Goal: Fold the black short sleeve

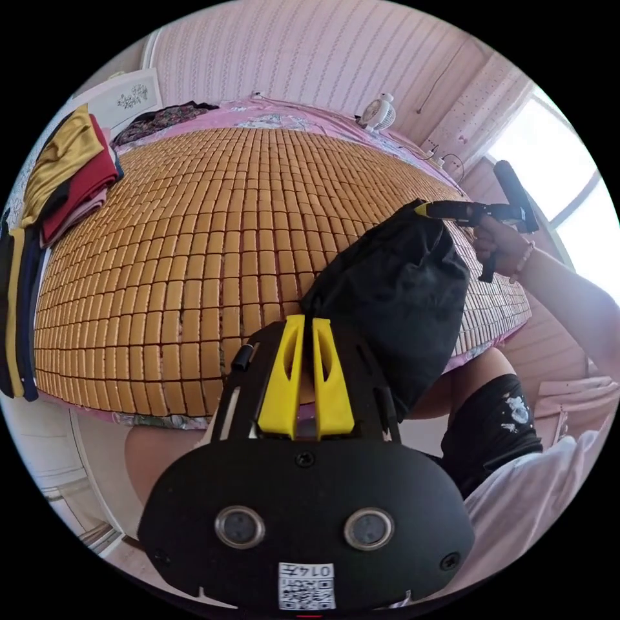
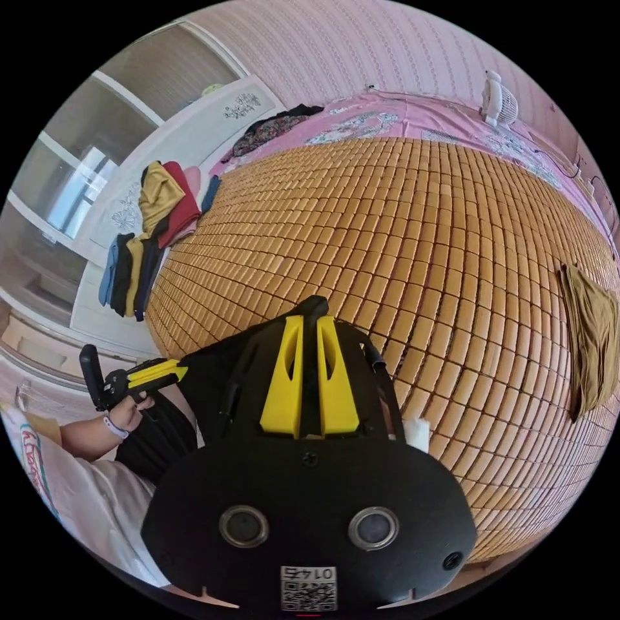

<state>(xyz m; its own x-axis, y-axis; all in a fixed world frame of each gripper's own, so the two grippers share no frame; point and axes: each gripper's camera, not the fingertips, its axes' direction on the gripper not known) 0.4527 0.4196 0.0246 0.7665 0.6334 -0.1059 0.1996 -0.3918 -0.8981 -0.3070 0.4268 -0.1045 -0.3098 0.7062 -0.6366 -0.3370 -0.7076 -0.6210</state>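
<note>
The black short sleeve (image 1: 400,290) hangs bunched in the air over the near edge of the bed, stretched between both grippers. In the left gripper view, my left gripper (image 1: 309,321) has its yellow jaws closed on one edge of the cloth. The right gripper (image 1: 427,208) pinches the other end higher up, held in a hand. In the right gripper view, my right gripper (image 2: 314,318) is shut with black fabric (image 2: 213,368) squeezed between its jaws. The left gripper (image 2: 183,370) grips the cloth at the lower left.
A bamboo mat (image 1: 213,245) covers the bed. Folded clothes (image 1: 64,174) are stacked along its left side. A brown garment (image 2: 594,329) lies flat at the right of the mat. A small fan (image 1: 381,113) and a dark patterned cloth (image 1: 161,119) sit at the far end.
</note>
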